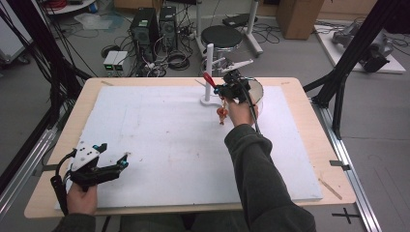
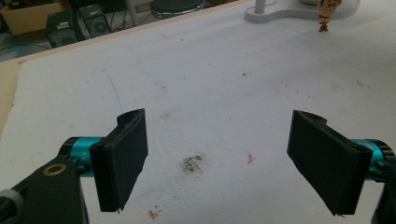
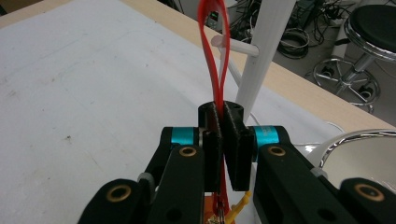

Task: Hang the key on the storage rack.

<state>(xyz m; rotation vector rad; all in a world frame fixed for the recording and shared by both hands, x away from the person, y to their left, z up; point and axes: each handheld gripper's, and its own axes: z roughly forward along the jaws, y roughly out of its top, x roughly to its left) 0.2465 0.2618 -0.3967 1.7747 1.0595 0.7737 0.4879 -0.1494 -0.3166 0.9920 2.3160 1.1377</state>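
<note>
My right gripper (image 3: 223,140) clamps the red strap (image 3: 215,56), its loop rising toward twelve o'clock beside the white stand (image 3: 266,51). My left gripper (image 2: 217,158) hangs open over the white board (image 2: 210,84).

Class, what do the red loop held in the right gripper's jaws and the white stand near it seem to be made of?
Red loop: probably flexible plastic or rubber, glossy and slightly translucent, a thin band. White stand: likely matte rigid plastic, with a smooth round post; painted wood can't be ruled out.
</note>
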